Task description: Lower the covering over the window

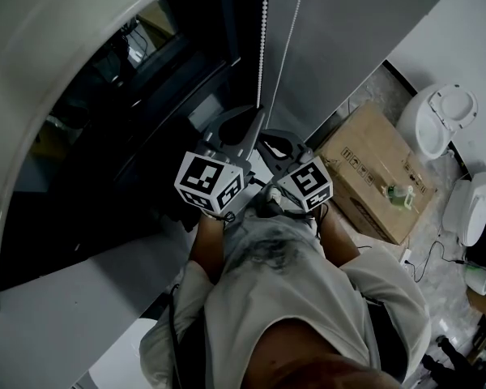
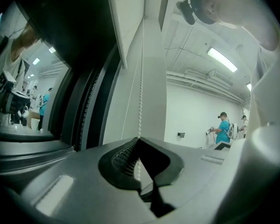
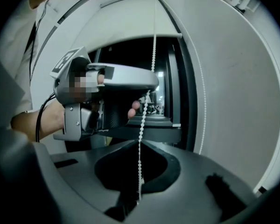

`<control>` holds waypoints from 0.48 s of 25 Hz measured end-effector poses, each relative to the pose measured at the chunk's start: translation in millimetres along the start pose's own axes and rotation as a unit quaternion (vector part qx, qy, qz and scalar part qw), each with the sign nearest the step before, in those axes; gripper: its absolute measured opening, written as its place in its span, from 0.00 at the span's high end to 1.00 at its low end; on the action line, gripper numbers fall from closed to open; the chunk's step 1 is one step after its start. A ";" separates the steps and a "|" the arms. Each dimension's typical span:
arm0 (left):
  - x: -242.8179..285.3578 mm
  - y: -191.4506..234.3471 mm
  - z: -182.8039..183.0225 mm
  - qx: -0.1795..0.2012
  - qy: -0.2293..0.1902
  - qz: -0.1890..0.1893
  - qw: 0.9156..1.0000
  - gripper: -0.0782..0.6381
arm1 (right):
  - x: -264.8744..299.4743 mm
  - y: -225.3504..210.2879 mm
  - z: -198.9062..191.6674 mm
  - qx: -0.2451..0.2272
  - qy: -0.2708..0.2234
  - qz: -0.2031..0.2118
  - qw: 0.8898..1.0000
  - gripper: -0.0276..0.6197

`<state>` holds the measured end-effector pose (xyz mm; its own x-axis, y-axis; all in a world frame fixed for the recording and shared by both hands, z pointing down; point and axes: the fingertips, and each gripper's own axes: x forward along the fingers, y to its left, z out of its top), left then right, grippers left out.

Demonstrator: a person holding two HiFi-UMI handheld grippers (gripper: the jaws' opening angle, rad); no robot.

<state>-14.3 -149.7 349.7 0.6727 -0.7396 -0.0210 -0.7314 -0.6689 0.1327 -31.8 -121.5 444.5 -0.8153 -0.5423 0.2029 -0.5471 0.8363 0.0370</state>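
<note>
Where the bead chain (image 1: 262,47) hangs at 12 o'clock, the left gripper (image 2: 139,139) and right gripper (image 3: 142,141) each have fingers clamped on it. The covering (image 3: 130,24) spans only the top of the window (image 3: 130,55), toward 12 o'clock.

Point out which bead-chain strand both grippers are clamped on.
The window-side strand: it runs through the shut left gripper and right gripper. The other strand hangs free against the grey wall.

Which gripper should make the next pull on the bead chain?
Left, probably. Both look shut on the bead chain, but the left gripper grips higher, above the right gripper, leaving more downward travel.
</note>
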 end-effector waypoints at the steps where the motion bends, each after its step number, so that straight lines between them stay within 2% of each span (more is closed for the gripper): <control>1: -0.1 0.3 0.6 0.001 -0.001 0.001 1.000 0.88 | -0.5 0.6 0.9 -0.009 0.002 -0.001 1.000 0.93; 5: 0.1 1.5 1.6 0.004 -0.002 0.003 1.000 0.88 | -9.9 3.1 12.5 -0.018 -0.013 0.009 1.000 0.91; 6: 0.2 1.7 1.4 0.003 -0.002 0.003 1.000 0.88 | -14.3 2.7 17.9 -0.015 -0.021 0.012 1.000 0.85; 7: 0.5 1.9 1.3 0.003 -0.002 0.003 1.000 0.88 | -19.5 1.6 24.7 -0.011 -0.032 0.014 0.999 0.83; 12: 0.9 1.2 1.8 0.008 0.000 0.006 1.000 0.88 | -51.7 -13.6 80.3 0.033 -0.126 0.010 0.991 0.82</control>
<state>-14.8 -151.3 348.1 0.6642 -0.7473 -0.0197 -0.7408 -0.6615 0.1171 2.6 -111.3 355.0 -0.8436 -0.5349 -0.0482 -0.5340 0.8449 -0.0299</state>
